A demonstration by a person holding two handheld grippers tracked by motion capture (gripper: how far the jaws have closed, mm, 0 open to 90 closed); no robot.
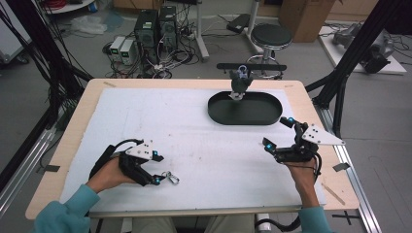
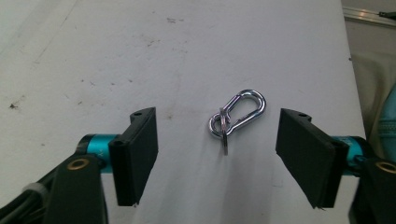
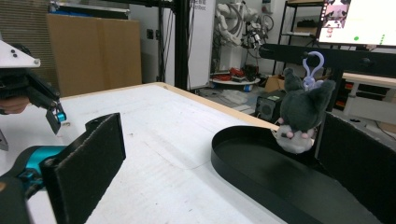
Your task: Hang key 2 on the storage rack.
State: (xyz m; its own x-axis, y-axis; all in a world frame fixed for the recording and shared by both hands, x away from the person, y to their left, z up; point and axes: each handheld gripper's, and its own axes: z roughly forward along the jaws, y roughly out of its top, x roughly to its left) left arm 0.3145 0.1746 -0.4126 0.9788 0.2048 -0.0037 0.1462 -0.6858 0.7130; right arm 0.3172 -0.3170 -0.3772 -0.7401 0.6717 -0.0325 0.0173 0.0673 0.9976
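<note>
Bright, even overhead light with soft shadows; the high view is slightly soft, gripper views sharper

Round stool (image 1: 271, 35) and computer towers (image 1: 155, 26) behind table.

Carabiner (image 2: 238, 116) on the mat (image 1: 204, 145) near-left, between gripper fingers (image 2: 137, 154); tray (image 1: 245, 108) far-right.

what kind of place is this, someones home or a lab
Most likely a robotics lab or workshop, not a home: computer towers with tangled cables on the floor, a black frame around the table, and a robot arm in the background.
</note>
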